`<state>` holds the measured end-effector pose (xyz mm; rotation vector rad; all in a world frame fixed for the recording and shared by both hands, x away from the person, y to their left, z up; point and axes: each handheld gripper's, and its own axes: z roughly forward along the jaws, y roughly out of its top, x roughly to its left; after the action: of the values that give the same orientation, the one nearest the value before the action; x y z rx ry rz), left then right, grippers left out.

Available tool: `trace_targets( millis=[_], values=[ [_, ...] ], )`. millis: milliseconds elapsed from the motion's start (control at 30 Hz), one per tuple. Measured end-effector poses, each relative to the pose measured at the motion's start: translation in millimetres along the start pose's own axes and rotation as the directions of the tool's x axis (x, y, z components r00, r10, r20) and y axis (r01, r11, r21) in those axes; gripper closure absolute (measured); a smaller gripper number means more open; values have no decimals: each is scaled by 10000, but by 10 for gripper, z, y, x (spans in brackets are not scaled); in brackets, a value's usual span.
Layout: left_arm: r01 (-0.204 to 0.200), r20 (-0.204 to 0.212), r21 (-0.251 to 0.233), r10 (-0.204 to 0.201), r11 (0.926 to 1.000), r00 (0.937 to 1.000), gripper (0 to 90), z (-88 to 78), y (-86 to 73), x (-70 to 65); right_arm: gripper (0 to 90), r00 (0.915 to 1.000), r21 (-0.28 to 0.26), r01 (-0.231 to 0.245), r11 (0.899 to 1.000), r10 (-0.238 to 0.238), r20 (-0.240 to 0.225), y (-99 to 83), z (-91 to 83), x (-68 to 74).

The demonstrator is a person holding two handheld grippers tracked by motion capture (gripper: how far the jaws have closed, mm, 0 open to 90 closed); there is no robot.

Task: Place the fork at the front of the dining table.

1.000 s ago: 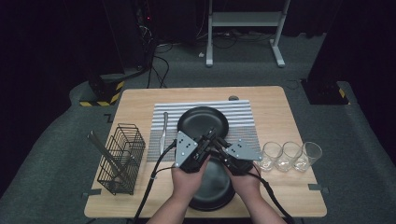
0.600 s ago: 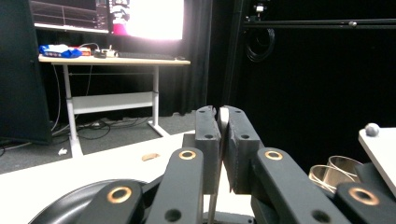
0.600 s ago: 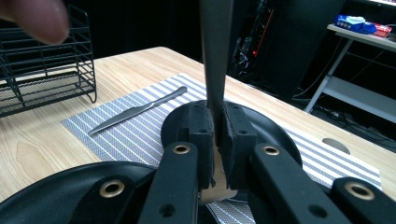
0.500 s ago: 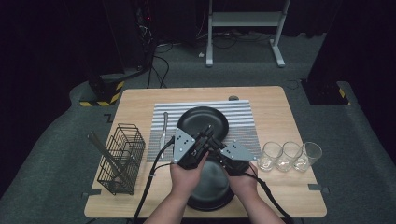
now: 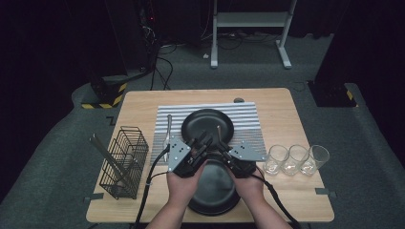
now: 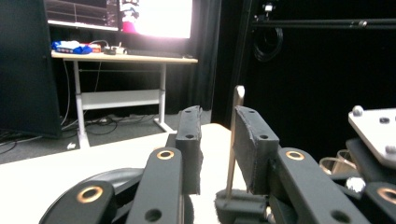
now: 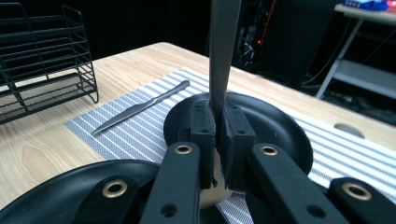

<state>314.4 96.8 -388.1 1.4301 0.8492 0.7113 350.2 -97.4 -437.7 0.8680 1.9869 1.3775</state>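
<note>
two grippers meet over the near plate. right gripper is clamped on a thin utensil handle standing upright. left gripper has just been opening, handle between its pads but loose. best to keep the right grip firm while the left backs off. versus a second ago, left's hold is released.

Your desk is evenly lit from above while the room around it stays dark. A bright screen glares white, and your nearest tongs look soft and blurred.
</note>
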Motion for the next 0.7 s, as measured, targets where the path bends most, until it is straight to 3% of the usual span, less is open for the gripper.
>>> trace_targets(
  millis=[200, 400, 700],
  values=[
    [22, -496, 391, -2, 9992, 9988, 696, -113, -137, 196, 849, 9996, -56, -286, 9996, 286, 40, -20, -17, -55],
    [49, -977, 869, 36, 9962, 9952, 689, -217, -321, 356, 849, 9996, -101, -269, 9996, 270, 31, -19, -41, -81],
    [8, -1808, 1849, 332, 9828, 9830, 645, -385, -641, 590, 849, 9990, -157, -429, 9990, 431, 137, -36, -80, -129]
  ],
)
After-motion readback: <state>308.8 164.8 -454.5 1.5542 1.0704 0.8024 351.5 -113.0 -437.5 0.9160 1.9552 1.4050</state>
